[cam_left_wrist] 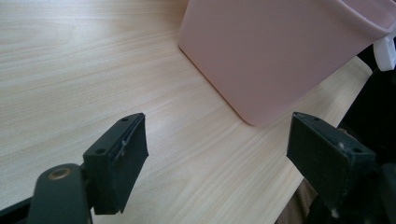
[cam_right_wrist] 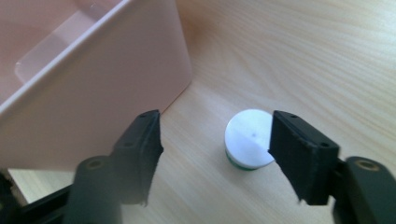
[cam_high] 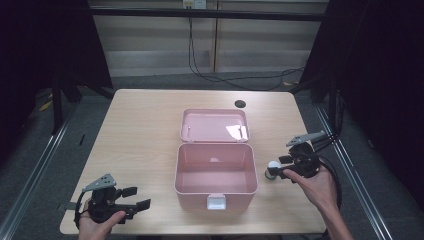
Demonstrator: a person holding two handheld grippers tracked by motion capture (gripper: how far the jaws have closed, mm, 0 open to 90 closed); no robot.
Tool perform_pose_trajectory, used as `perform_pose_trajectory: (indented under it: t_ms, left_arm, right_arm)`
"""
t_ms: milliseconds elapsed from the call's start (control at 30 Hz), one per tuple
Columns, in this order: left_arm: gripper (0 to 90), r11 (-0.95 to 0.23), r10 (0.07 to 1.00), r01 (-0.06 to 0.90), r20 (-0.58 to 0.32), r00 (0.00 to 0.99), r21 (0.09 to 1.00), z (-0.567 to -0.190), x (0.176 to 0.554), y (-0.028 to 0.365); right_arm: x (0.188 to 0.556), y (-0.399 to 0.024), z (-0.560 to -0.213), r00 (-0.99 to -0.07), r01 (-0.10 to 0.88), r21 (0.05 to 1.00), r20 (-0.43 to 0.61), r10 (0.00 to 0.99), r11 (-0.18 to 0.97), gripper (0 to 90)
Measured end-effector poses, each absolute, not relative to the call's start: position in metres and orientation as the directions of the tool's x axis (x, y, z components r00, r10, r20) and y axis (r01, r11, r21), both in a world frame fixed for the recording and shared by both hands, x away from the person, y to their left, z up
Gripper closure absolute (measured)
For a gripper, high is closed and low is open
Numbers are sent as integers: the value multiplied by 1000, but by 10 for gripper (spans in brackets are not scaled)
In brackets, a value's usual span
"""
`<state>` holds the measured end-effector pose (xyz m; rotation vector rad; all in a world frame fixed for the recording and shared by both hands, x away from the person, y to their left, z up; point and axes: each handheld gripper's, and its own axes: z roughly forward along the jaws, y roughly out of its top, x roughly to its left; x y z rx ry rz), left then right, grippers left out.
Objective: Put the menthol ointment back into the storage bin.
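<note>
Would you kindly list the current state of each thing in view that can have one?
Pink box: open, nothing seen inside, lid folded back flat on the table.
White latch: undone, at the box's near wall.
White-capped jar: upright on the table beside the box, cap on.
Right gripper: open, jaws around the jar without pressing it.
Left gripper: open, nothing between its jaws.

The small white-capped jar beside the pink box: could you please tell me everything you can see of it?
The small jar is round and squat, with a flat, smooth white cap, probably plastic, and a dark green band showing beneath it. It stands upright on the wooden table, just right of the open pink box and apart from its wall. The right gripper hovers over it with fingers spread; neither visibly presses on it. Any label is hidden.
</note>
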<state>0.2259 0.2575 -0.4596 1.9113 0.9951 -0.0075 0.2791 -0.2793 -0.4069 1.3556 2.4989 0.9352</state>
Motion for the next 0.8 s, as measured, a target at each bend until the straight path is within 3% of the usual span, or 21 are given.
perform_pose_trajectory:
  t_ms: [233, 300, 567, 800]
  left_arm:
    - [201, -222, 630, 638, -391, 671, 738, -460, 226, 258]
    - [201, -221, 632, 638, -389, 670, 738, -460, 226, 257]
    - [201, -219, 633, 640, -392, 668, 737, -460, 226, 257]
    - [200, -219, 634, 641, -392, 667, 735, -460, 227, 257]
  right_arm:
    - [293, -273, -409, -597, 735, 495, 147, 789, 464, 266]
    - [297, -271, -408, -605, 733, 478, 134, 785, 484, 310]
    - [306, -265, -402, -620, 734, 423, 96, 779, 532, 322]
    - [319, -259, -405, -639, 737, 335, 63, 767, 587, 387]
